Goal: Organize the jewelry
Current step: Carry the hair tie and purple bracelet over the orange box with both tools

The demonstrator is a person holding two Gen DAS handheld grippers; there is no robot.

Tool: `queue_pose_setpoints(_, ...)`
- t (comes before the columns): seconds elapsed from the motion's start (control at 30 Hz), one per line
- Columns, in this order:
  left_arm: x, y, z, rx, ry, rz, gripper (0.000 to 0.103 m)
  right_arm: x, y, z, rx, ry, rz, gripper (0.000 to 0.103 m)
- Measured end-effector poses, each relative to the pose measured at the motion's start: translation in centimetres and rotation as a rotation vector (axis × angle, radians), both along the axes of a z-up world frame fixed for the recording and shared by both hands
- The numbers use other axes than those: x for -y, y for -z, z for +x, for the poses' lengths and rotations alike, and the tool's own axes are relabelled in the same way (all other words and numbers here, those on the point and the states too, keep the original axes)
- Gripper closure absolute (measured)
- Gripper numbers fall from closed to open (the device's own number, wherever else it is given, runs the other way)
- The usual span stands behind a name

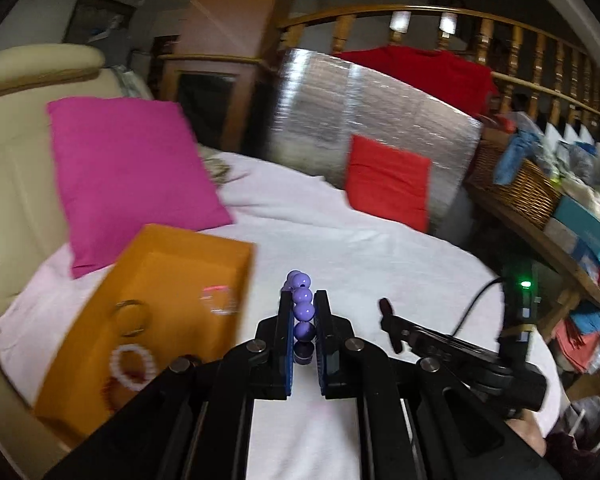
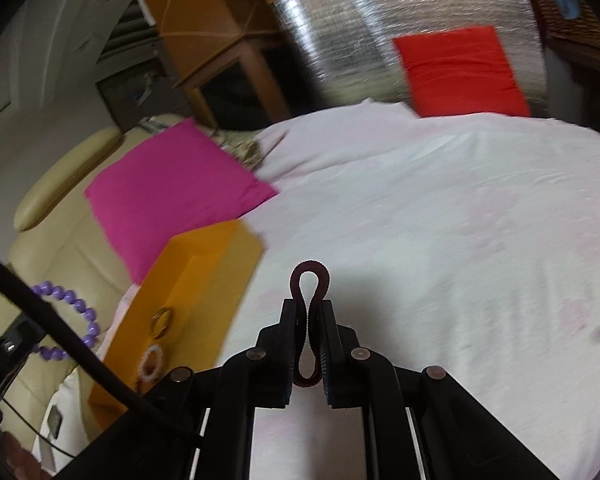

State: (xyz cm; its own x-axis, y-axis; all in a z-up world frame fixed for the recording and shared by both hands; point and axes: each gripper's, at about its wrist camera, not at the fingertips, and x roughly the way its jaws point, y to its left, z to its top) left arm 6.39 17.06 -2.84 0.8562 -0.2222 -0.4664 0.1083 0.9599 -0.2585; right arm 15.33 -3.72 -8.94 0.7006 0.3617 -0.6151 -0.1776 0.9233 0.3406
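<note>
My left gripper (image 1: 303, 320) is shut on a purple bead bracelet (image 1: 302, 305), held above the white cloth just right of the orange box (image 1: 204, 264). The bracelet also shows at the left of the right wrist view (image 2: 74, 306). My right gripper (image 2: 309, 320) is shut on a dark red ribbed band (image 2: 310, 280), squeezed into a loop, right of the orange box (image 2: 204, 268). Inside the box lie a gold ring (image 1: 131, 316), a white bead bracelet (image 1: 134, 362) and a pink-and-clear bracelet (image 1: 219, 300). The right gripper shows in the left wrist view (image 1: 392, 328).
A white cloth (image 2: 440, 220) covers the table. A magenta cushion (image 1: 132, 176) leans on a cream sofa (image 1: 16, 168) at the left. A red cushion (image 1: 388, 176) rests against a silver foil panel (image 1: 340, 120) at the back. A wicker basket (image 1: 520, 184) stands on the right.
</note>
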Motion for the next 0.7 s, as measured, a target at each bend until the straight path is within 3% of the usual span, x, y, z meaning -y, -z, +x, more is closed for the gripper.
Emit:
queue_pose_setpoints(0.33, -7.4, 2.0, -0.1, -0.053, -0.254, 0.137, 0.094, -9.5, -2.3, -0.9, 0.03, -0.204, -0.004, 0.091)
queue_pose_setpoints(0.5, -9.6, 2.9, -0.7, -0.072, -0.312, 0.177, 0.094, -12.4, -2.1, -2.4, 0.027, -0.281, 0.02, 0.091)
queue_pose_setpoints(0.7, -10.4, 3.7, -1.3, -0.092, -0.333, 0.223, 0.094, -14.8, -0.8, -3.8, -0.044, -0.332, 0.063, 0.091)
